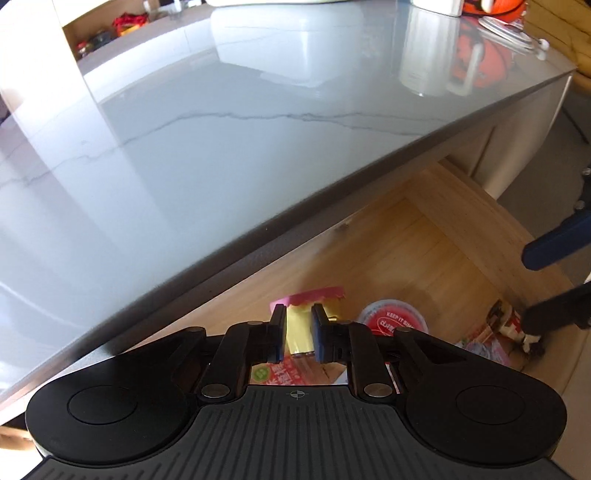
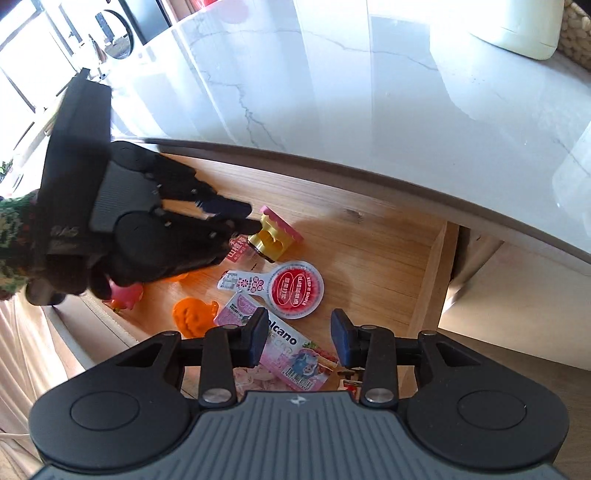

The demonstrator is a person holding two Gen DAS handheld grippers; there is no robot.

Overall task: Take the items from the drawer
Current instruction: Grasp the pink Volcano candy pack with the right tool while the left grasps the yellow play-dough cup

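Note:
The wooden drawer stands pulled out under the marble countertop. My left gripper is shut on a small gold item with a pink scalloped top. The right wrist view shows that gripper holding the gold item low over the drawer's back left. My right gripper is open above a pink "Volcano" packet at the drawer's front, touching nothing. In the left wrist view it hangs at the right edge.
In the drawer lie a red-lidded cup, an orange pumpkin shape, a pink toy and small packets. A white container and an orange ball sit far back on the counter. A knitted sleeve is at left.

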